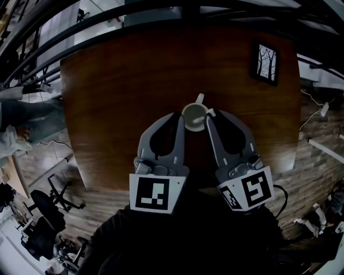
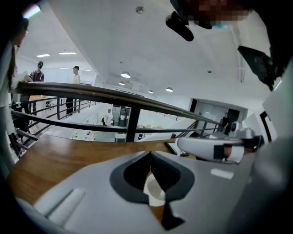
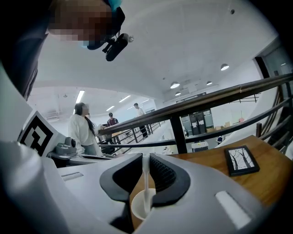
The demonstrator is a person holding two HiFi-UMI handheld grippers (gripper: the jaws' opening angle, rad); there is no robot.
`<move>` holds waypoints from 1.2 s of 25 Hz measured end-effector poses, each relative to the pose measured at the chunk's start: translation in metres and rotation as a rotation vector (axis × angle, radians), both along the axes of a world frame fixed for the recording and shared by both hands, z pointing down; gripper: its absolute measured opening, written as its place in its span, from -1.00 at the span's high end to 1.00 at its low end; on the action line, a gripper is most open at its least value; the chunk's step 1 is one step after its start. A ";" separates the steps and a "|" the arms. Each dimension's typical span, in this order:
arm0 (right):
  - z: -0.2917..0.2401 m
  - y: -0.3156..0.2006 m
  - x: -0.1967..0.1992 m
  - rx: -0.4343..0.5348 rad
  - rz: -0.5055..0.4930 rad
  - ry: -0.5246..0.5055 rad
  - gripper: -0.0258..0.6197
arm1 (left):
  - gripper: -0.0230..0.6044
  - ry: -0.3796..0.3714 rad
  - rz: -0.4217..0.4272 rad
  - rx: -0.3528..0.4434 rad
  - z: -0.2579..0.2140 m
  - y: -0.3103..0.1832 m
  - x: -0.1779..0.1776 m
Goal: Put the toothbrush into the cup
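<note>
A white cup [image 1: 193, 116] stands on the brown wooden table [image 1: 118, 91], a little nearer than its middle. My right gripper [image 1: 208, 115] sits at the cup's right rim, shut on a thin white toothbrush [image 3: 145, 183]. The brush hangs upright between the pads and its lower end is inside the cup [image 3: 142, 208]. A short white piece of the toothbrush [image 1: 210, 113] shows by the fingertips. My left gripper [image 1: 180, 117] is at the cup's left rim, tips together. In the left gripper view the cup [image 2: 155, 194] shows through the gap below the tips of that gripper [image 2: 150, 154]; I cannot tell whether they touch.
A small black picture frame [image 1: 265, 63] lies at the table's far right, also seen as the frame [image 3: 241, 160] in the right gripper view. A dark railing [image 1: 161, 13] runs behind the table. An office chair [image 1: 43, 215] stands on the floor to the left. People stand beyond the railing.
</note>
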State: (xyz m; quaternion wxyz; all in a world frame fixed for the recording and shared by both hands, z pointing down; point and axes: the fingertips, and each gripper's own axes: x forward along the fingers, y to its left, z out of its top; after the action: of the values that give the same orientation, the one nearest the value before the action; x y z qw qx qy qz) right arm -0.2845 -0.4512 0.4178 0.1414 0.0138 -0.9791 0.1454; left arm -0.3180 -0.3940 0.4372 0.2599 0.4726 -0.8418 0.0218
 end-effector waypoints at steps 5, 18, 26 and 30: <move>0.011 0.001 -0.003 -0.020 -0.012 0.028 0.72 | 0.90 0.009 -0.003 0.000 0.004 -0.001 -0.001; -0.010 0.009 0.001 0.011 0.002 -0.014 0.59 | 0.90 -0.023 0.010 0.035 -0.014 0.006 0.004; -0.049 0.032 0.019 0.070 0.019 -0.094 0.61 | 0.90 -0.100 0.032 0.103 -0.053 0.024 0.019; -0.076 0.051 0.034 0.109 0.046 -0.145 0.74 | 0.90 -0.146 0.046 0.148 -0.078 0.040 0.030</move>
State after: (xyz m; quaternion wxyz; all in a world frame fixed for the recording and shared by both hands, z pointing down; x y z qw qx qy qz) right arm -0.2503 -0.4003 0.3414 0.0660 0.0332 -0.9926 0.0959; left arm -0.2879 -0.3536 0.3587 0.1615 0.5070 -0.8467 0.0000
